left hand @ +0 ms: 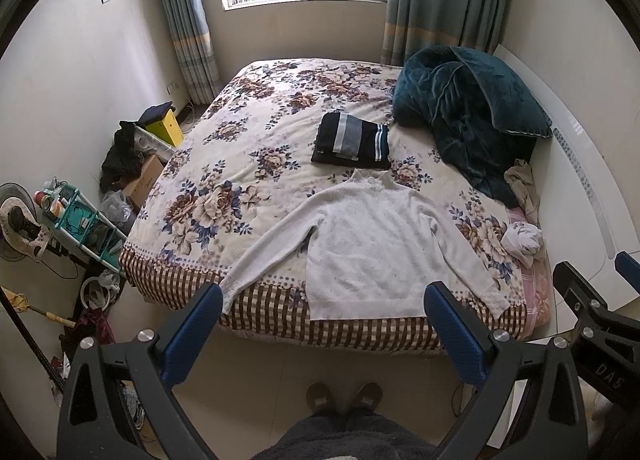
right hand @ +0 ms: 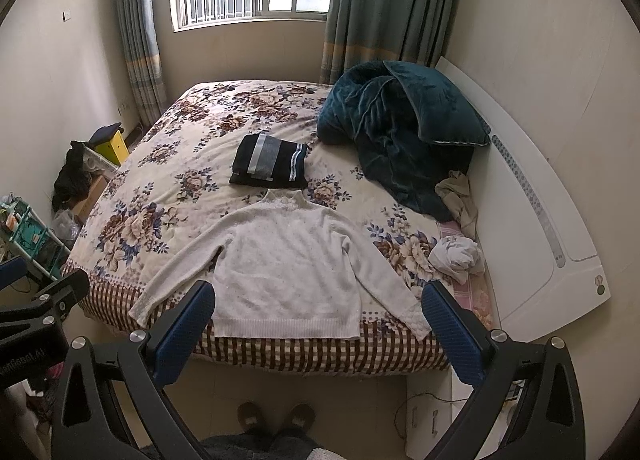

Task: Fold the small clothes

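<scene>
- A person stands at the foot of a bed (left hand: 208, 195) covered in a floral quilt, holding one two-finger gripper in each hand; only slippered feet show on the floor below.
- The left gripper (left hand: 324, 334) hangs in the air short of the bed edge, its blue fingers spread wide and holding nothing.
- The right gripper (right hand: 318, 334) is the same — fingers wide apart, empty, raised above the floor in front of the bed.
- A white sweater (left hand: 368, 244) lies flat and face up near the foot of the bed, collar pointing toward the window, both sleeves splayed outward, its hem hanging just over the checked border.
- Beyond the collar sits a dark striped garment (left hand: 352, 141), already folded into a neat rectangle.
- A crumpled white cloth (left hand: 522, 242) waits near the headboard side, beside a heaped teal blanket (left hand: 468, 115).
- My reading: the sweater is spread and ready, with no fold started — the first fold is the step in hand.
- The next move likely calls for lowering both grippers to the cloth, pinching a sleeve or side edge, and carrying it across the body.
</scene>
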Motion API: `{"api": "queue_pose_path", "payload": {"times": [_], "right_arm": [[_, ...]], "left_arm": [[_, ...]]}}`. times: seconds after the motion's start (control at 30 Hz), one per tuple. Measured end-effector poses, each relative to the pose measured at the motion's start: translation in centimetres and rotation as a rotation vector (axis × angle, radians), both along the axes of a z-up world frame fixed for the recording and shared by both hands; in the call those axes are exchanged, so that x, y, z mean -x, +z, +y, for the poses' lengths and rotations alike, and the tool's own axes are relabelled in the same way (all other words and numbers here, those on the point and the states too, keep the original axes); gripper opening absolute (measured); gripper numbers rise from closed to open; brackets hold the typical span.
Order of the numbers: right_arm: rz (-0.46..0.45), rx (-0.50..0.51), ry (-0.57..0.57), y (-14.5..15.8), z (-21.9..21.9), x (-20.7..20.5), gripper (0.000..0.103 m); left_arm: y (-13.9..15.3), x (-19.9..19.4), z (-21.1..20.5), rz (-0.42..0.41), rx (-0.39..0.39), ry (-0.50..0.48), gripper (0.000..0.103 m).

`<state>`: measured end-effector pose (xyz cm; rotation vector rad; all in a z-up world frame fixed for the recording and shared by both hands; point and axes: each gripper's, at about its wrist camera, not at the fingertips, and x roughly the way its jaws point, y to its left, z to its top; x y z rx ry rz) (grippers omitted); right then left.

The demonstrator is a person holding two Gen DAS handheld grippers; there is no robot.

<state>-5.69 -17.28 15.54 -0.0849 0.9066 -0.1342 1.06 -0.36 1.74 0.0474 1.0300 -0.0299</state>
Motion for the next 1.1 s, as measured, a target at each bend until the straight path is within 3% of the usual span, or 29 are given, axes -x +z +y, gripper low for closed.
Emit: {"api": "queue_pose_path", "payload": {"times": [0.53, 0.73, 0.83, 0.9, 1.1], "right_arm": [[-0.003, -0.001, -0.005, 0.1, 0.1, 0.0, 0.103], [0.008, -0.011, -0.053, -1.2, -0.9, -1.3, 0.103], [0.018, -0.014, -0.111, -3.6, -2.8, -2.8, 0.103], [0.033, -0.02, -0.196, -6.3, -5.4, -4.5, 0.103], [0.136, -0.081, -0.471, -18.1, -16.2, -8.1, 0.103]], "left_arm": [[0.7, -0.7, -0.2, -0.008, 0.005, 0.0, 0.103], [0.3, -4.2, -1.3, -0.039, -0.008, -0.004, 0.103], [-2.0, -7.5, -2.4, -0.05, 0.001, -0.007, 0.103], [-5.0, -10.0, -3.6, -0.021, -0.013, -0.009, 0.103], [-12.8, -15.4, -8.2, 0.037, -0.044, -0.046, 0.103]]}}
